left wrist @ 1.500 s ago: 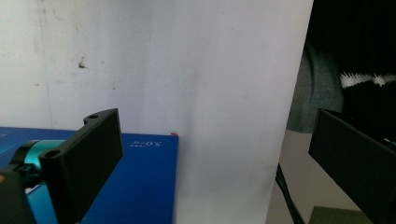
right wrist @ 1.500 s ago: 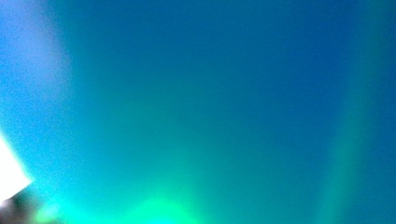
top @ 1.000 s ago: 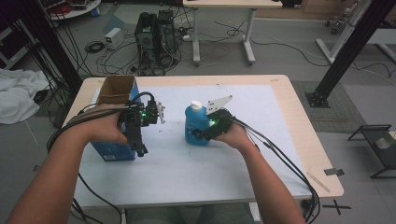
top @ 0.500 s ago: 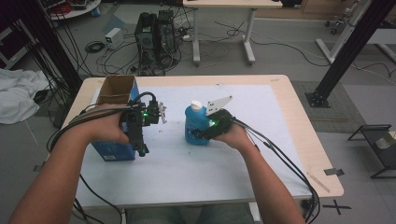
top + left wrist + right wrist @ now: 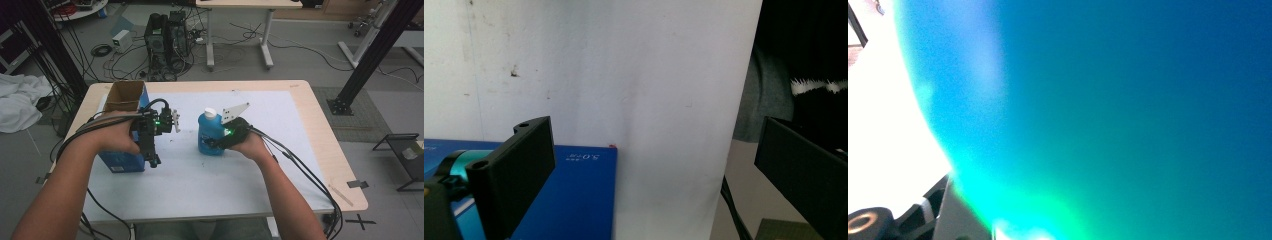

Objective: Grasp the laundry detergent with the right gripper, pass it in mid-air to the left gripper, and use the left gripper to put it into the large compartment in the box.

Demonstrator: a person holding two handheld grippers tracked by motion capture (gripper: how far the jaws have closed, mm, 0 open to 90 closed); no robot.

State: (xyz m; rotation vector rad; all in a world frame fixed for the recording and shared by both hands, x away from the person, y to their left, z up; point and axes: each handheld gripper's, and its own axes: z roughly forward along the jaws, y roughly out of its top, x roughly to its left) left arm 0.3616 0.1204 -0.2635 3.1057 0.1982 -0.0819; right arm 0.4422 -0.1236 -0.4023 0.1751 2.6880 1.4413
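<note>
A blue bottle (image 5: 209, 131) with a white cap stands upright mid-table on the white cover. My right gripper (image 5: 215, 144) reaches in from the right at its lower body; its jaws have just been closing and now press on it. In the right gripper view the bottle's blue wall (image 5: 1128, 110) sits right against the camera. A blue cardboard box (image 5: 121, 127) with an open top stands at the left. My left gripper (image 5: 152, 159) hangs beside the box's right face, pointing toward the near edge. Its jaws (image 5: 651, 135) stand wide open, empty, over the box's blue panel (image 5: 574, 200).
The table (image 5: 320, 150) has bare wooden margins around the white cover (image 5: 200, 185). Cables trail from both grippers over the near edge. Beyond the table are a computer tower (image 5: 167, 40), floor cables and a second desk. A white cloth (image 5: 20, 105) lies at the left.
</note>
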